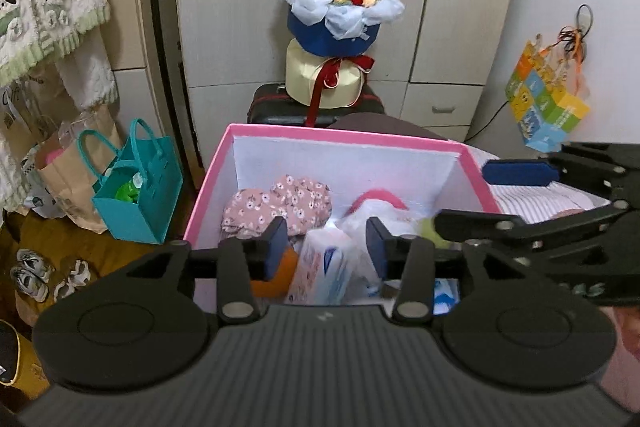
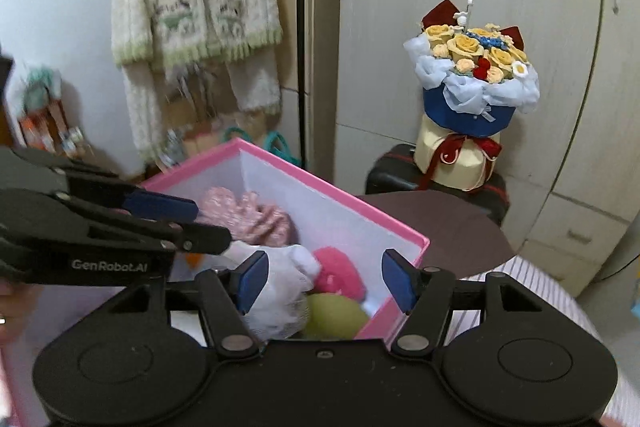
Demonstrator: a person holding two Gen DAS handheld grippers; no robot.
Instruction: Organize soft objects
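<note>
Inside pink box point(image 1: 400, 141), floral crumpled cloth point(image 1: 280, 205)

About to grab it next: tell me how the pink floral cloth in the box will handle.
The pink floral cloth lies crumpled in folds, so it is probably floppy and will drape. It looks thin, so likely light. Bunched against the pink box wall, it may unfurl when lifted.

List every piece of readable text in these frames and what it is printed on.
"GenRobot.AI": side of the left gripper, seen from the right wrist view.
Print on the colourful hanging bag: too small to read.
Print on the tissue pack in the pink box: blurred, unreadable.
</note>
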